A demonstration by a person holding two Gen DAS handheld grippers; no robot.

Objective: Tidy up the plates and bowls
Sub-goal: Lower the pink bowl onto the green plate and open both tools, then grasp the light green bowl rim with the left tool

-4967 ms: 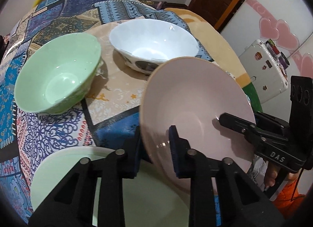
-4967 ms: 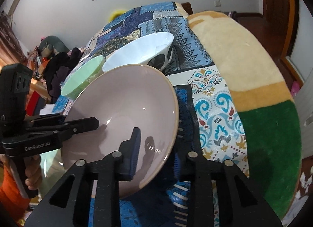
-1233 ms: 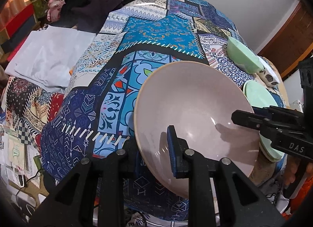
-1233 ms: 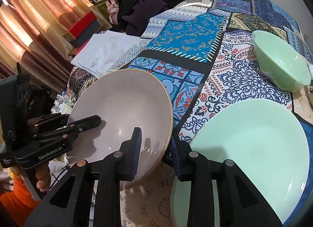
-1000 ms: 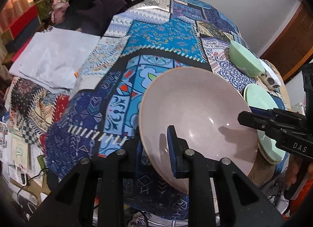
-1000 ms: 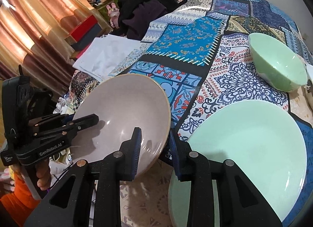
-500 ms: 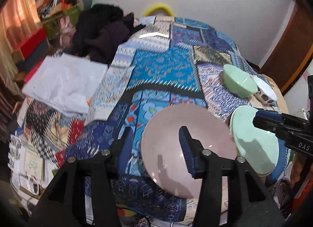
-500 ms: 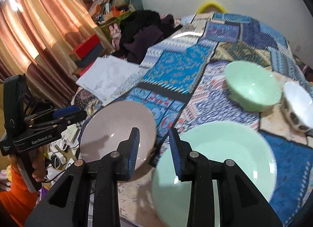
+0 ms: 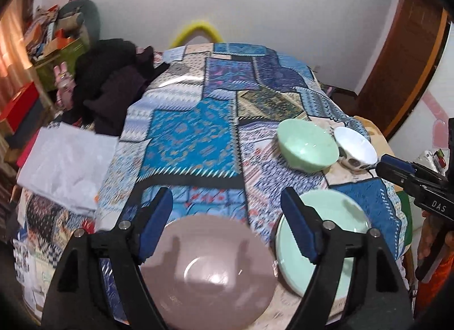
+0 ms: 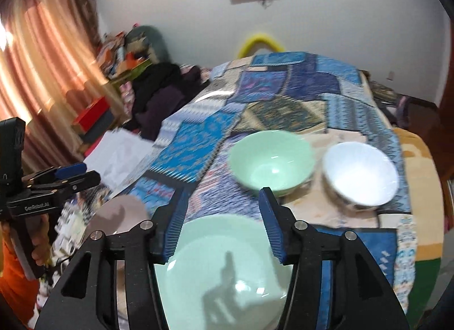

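A pink-grey plate (image 9: 207,270) lies flat on the patchwork cloth at the near edge, with a pale green plate (image 9: 337,216) beside it on the right. My left gripper (image 9: 227,202) is open and empty above the pink plate. My right gripper (image 10: 222,198) is open and empty above the green plate (image 10: 227,267); the pink plate's edge (image 10: 119,213) shows at its left. A green bowl (image 10: 272,159) and a white bowl (image 10: 360,176) stand side by side farther back; they also show in the left wrist view, green (image 9: 308,146) and white (image 9: 356,149).
The patchwork cloth (image 9: 198,131) covers the whole surface. Dark clothes (image 9: 113,85) and white paper (image 9: 65,162) lie at the far left. The right gripper's body (image 9: 417,185) shows at the right of the left wrist view. A wooden door (image 9: 403,54) stands at the right.
Both grippers held the pink plate, carried it left past the green plate, set it down, then opened and drew back upward.
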